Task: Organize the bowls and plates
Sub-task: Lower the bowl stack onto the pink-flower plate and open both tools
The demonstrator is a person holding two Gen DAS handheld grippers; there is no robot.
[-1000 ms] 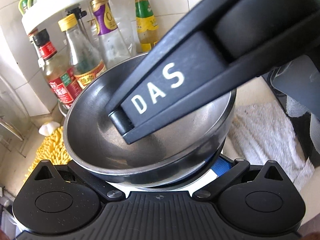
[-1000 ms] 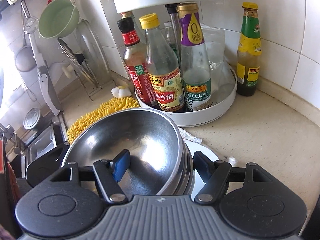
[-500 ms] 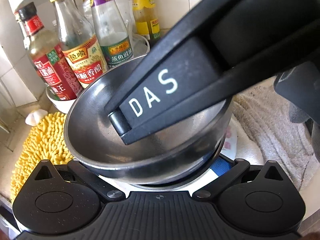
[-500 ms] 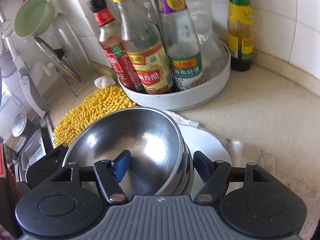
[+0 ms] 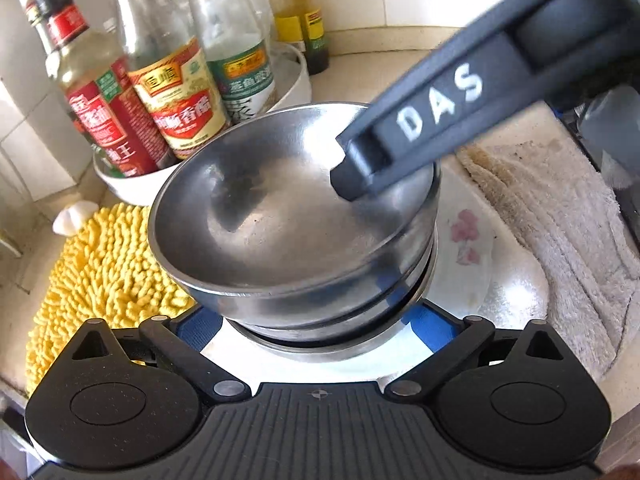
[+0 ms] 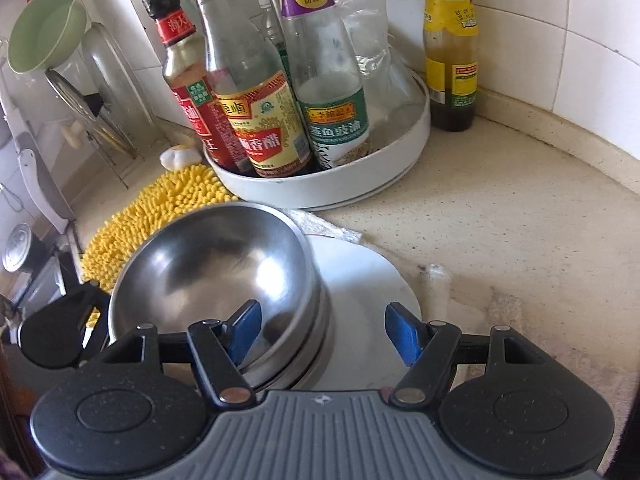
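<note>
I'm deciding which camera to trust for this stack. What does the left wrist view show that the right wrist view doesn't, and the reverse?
Left wrist only: the pink flower print on the plate, the grey towel, and the DAS-marked finger of the right tool dipping into the top bowl.
Right wrist only: the green scoop by the wall and the glass lid in its rack.
Both: the stacked steel bowls on the plate, the yellow mat, the garlic bulb and the white tray of bottles.

Nested stack of steel bowls [image 5: 280,216], upright, shiny, empty, rims staggered. Stack sits on white plate [image 6: 360,276] with pink flower print, left of plate's centre. Plate lies flat on beige counter, near side.
</note>
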